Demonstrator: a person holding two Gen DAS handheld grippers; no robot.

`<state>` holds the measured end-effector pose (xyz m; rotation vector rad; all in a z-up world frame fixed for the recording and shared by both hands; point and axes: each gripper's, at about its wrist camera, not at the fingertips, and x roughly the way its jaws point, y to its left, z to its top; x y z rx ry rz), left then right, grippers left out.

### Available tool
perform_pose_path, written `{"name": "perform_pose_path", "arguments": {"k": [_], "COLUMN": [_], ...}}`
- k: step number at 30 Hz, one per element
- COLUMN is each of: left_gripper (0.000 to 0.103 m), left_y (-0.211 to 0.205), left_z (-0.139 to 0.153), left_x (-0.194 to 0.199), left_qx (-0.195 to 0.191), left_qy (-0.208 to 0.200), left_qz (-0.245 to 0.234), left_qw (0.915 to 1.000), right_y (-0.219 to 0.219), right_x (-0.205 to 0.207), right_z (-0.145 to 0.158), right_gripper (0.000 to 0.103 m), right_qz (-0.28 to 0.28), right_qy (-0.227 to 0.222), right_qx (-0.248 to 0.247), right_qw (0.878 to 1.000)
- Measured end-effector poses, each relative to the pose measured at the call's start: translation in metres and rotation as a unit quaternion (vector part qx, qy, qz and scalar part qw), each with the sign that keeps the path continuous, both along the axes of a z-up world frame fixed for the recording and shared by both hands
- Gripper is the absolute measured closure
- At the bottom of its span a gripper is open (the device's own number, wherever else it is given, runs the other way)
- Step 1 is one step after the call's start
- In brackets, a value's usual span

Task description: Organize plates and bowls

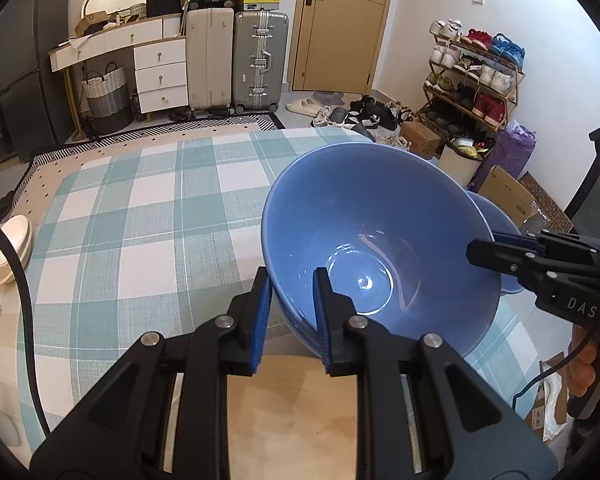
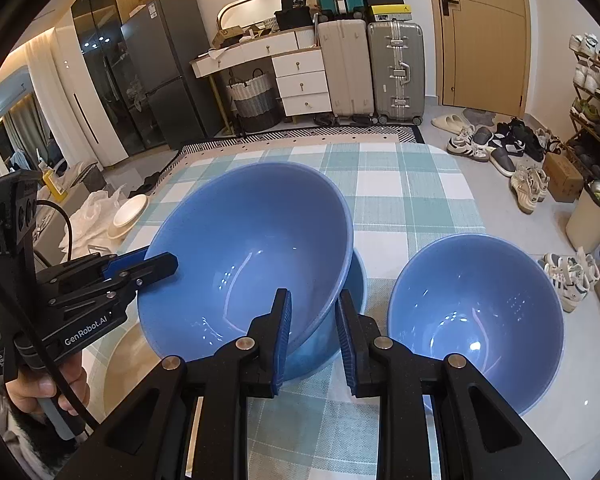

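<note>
A large blue bowl (image 1: 380,220) (image 2: 252,232) is held tilted, its base sitting in a second blue bowl (image 2: 358,280) underneath. My left gripper (image 1: 292,312) is shut on the near rim of the top bowl, and it shows at the left rim in the right wrist view (image 2: 160,264). My right gripper (image 2: 314,332) is shut on the opposite rim and shows at the far right of the left wrist view (image 1: 480,248). A third blue bowl (image 2: 476,320) (image 1: 496,220) stands upright on the cloth just right of the pair.
The table carries a teal and white checked cloth (image 1: 140,200) (image 2: 400,184), with a beige round mat (image 1: 292,400) under the bowls. White dishes (image 1: 12,248) (image 2: 128,212) are stacked off the left edge. A bin (image 2: 592,220), shoes and boxes stand on the floor to the right.
</note>
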<state>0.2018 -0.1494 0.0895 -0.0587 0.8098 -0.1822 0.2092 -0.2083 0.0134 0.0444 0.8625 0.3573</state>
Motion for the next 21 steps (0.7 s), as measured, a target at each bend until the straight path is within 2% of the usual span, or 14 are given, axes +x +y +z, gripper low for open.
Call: {"name": "perform_pose_path", "arguments": {"k": [13,18,21], "left_gripper": [0.084,0.084,0.083], "left_y": [-0.012,-0.022,-0.022], "left_z": [-0.032,-0.041,-0.045], "left_x": [0.015,0.018,0.021], "left_qx": [0.028,0.055,0.058], "left_qy": [0.014,0.014,0.016], "left_qz": [-0.01,-0.009,-0.009], "left_qw": [0.9995,0.9983,0.9982], "right_y": [-0.01,-0.007,-0.006], "right_x": [0.004,0.002,0.002], "right_z": [-0.022,-0.028,-0.031], "right_gripper": [0.08,0.08,0.078], "right_qz": [-0.006,-0.004,-0.004], "right_qy": [0.014,0.012,0.012], "right_qx": [-0.003,-0.024,-0.029], "right_qw": [1.0,1.0,1.0]}}
